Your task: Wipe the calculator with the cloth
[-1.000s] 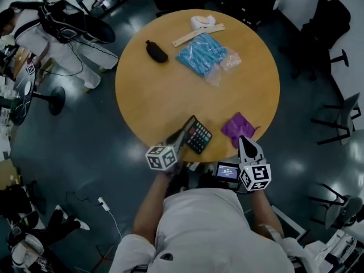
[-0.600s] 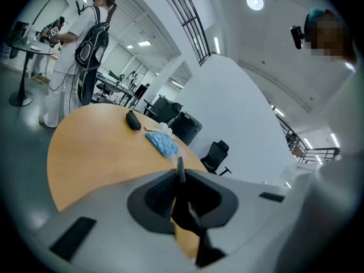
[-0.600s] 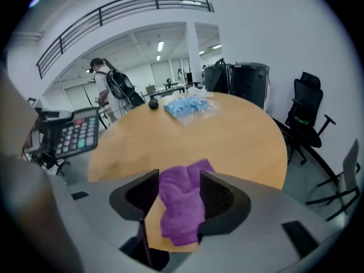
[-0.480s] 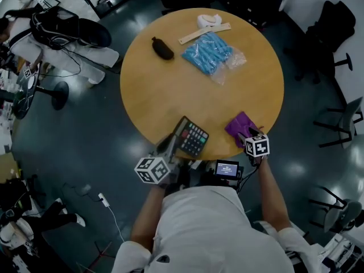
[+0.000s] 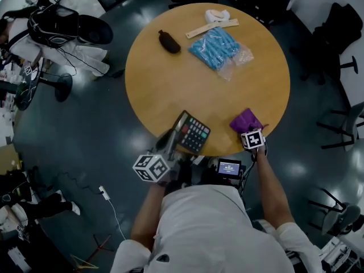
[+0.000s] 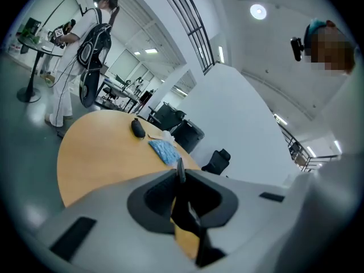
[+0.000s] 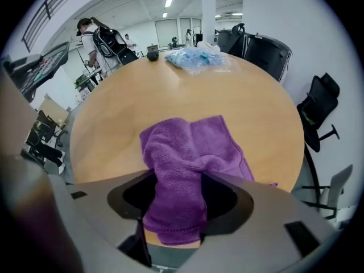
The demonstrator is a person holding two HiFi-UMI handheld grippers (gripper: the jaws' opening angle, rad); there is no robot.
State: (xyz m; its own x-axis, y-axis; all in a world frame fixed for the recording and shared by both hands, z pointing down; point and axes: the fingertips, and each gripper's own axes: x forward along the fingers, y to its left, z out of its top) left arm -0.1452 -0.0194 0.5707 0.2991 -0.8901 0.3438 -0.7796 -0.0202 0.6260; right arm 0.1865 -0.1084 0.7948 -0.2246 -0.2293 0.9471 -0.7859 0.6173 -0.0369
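Head view, L gripper (image 5: 174, 137) clamped on calculator (image 5: 193, 132), R gripper (image 7: 177, 187) jaws just opened, cloth (image 7: 190, 144) between

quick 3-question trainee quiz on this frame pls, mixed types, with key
1. True or false: the left tool grips the calculator.
2. Where is the purple cloth relative to the right tool? A) between its jaws B) draped over the calculator C) clamped in the left tool
3. In one word: does the cloth touch the calculator yet?

Key
1. True. Its jaws are closed on the calculator's edge.
2. A. The right tool's jaws have just been opening and stand wide apart, with the cloth lying between them on the table, not pinched.
3. No. The two are apart at the near edge of the table.
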